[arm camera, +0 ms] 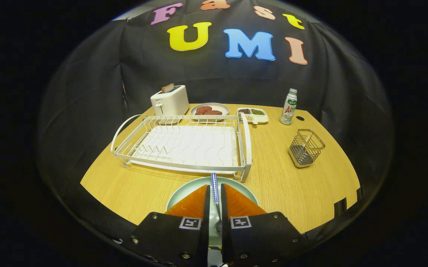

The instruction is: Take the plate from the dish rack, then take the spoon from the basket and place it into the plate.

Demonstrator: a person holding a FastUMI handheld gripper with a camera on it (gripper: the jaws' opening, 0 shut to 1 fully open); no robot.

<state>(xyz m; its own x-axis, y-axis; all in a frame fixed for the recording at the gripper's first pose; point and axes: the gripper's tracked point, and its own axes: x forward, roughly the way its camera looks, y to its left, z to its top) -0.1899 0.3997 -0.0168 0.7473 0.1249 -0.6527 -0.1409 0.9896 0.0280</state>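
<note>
A pale green plate lies on the wooden table just in front of the white dish rack, right under my fingers. My gripper is shut on the spoon, whose blue-and-white checked handle sticks up between the fingertips toward the rack while its metal bowl hangs low between the fingers over the plate. The wire basket stands to the right of the rack with nothing sticking out of it. The rack holds no dishes.
Behind the rack stand a white toaster with a slice of bread, a plate of meat patties and a small divided dish. A green-labelled bottle stands at the back right. Bare tabletop lies between rack and basket.
</note>
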